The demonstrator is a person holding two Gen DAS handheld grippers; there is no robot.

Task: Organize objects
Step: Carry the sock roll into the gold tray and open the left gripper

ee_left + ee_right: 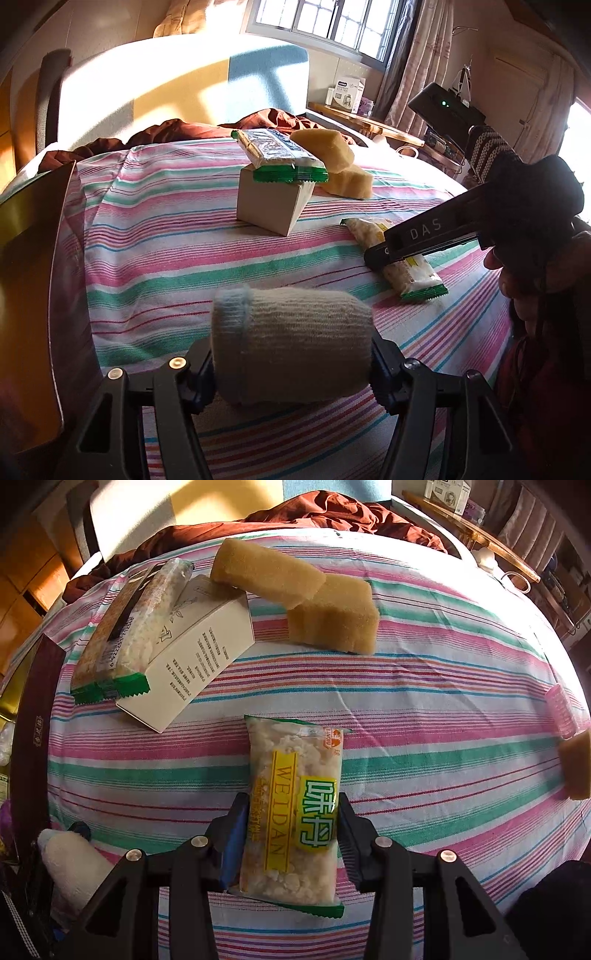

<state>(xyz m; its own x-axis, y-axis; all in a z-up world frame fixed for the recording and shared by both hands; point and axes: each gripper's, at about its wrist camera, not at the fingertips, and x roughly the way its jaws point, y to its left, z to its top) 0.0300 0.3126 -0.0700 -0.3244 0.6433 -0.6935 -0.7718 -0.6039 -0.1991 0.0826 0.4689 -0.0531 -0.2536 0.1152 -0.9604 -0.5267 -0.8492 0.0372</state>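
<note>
My left gripper (291,363) is shut on a rolled cream sock with a blue cuff (291,345), held just above the striped cloth (166,258). The sock also shows in the right wrist view (72,867) at the lower left. My right gripper (291,834) is shut on a WEIDAN snack packet (295,812) lying on the cloth; the left wrist view shows it (402,258) under the right gripper (380,254). A white box (195,653) carries a second snack packet (129,635). Two yellow sponges (295,590) are stacked beside it.
A dark box (29,746) stands along the cloth's left edge. A third sponge (576,768) and a pink roller (563,712) lie at the right edge. A rumpled brown blanket (314,513) and a headboard (166,85) are behind. A wooden side table (369,122) stands far right.
</note>
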